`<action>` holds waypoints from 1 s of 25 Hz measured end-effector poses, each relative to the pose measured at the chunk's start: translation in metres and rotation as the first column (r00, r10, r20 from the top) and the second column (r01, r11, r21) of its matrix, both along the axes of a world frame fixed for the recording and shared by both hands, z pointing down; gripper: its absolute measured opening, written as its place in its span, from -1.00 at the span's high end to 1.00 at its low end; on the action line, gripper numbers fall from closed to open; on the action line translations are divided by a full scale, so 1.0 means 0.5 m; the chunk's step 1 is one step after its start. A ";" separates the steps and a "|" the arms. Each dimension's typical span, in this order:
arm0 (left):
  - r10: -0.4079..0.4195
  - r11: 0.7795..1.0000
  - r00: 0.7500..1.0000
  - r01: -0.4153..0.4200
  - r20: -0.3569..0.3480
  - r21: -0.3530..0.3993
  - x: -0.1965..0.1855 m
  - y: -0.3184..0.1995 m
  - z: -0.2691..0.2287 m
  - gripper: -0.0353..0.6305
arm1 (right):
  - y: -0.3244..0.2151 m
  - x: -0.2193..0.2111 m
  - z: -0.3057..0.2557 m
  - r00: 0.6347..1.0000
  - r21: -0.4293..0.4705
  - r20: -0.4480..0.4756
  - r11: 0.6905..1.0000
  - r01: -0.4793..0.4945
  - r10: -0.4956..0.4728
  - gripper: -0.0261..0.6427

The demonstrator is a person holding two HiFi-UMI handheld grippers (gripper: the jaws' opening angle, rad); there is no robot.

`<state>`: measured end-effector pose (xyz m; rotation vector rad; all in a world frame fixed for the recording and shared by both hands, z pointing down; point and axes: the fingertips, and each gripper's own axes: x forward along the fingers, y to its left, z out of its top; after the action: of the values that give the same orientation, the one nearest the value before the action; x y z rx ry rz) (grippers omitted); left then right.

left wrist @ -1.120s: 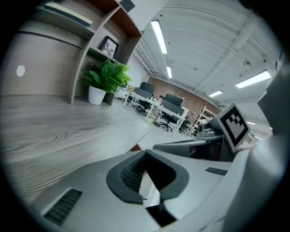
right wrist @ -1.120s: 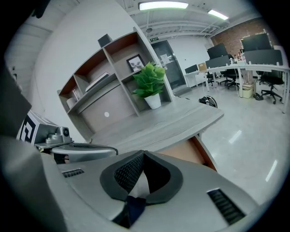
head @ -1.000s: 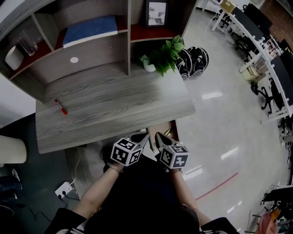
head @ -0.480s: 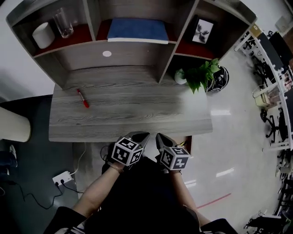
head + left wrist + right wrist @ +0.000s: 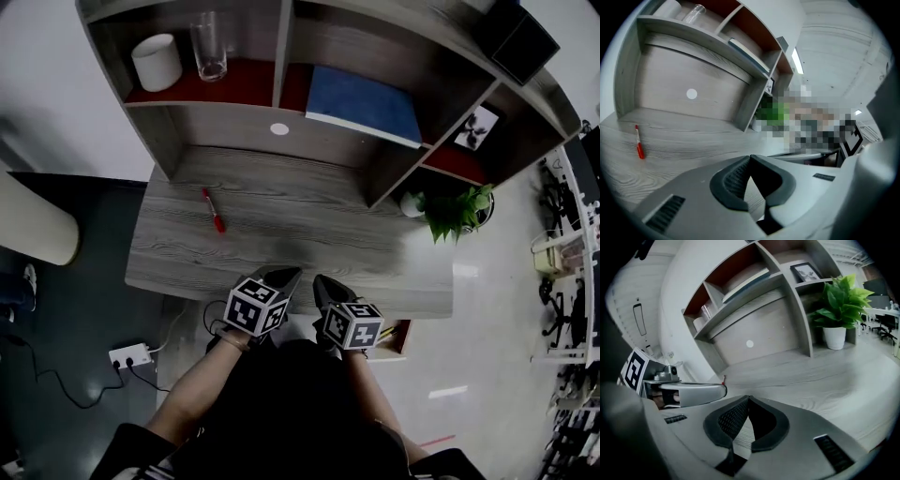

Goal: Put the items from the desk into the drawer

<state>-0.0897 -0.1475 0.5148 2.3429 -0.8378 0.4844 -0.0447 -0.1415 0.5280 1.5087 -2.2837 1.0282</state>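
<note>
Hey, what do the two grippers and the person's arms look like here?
Both the left gripper and the right gripper have smooth grey bodies tapering to pointed jaws lined with black ribbed pads. Each carries a cube with black-and-white square markers. The person wears dark sleeves with white stripes.

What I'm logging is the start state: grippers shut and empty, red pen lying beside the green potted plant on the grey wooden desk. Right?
No: the head view shows the red pen on the left of the grey wooden desk, far from the green potted plant. The rest holds.
</note>
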 end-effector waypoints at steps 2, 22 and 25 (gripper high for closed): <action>-0.037 0.999 0.999 0.037 -0.001 0.001 -0.034 -0.024 -0.004 0.85 | -0.022 -0.032 0.000 0.999 -0.004 -0.003 0.999 0.035 -0.035 0.94; -0.284 0.959 0.956 0.285 0.073 0.004 -0.372 -0.120 0.029 0.85 | -0.160 -0.337 0.038 0.967 -0.033 -0.012 0.966 0.255 -0.256 0.94; -0.318 0.948 0.945 0.319 0.080 0.001 -0.422 -0.133 0.035 0.85 | -0.180 -0.381 0.045 0.961 -0.037 -0.029 0.961 0.275 -0.276 0.94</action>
<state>-0.3009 -0.2140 0.5325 2.1318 -1.2224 0.4426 -0.2353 -0.2313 0.5508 1.1430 -2.3552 0.9481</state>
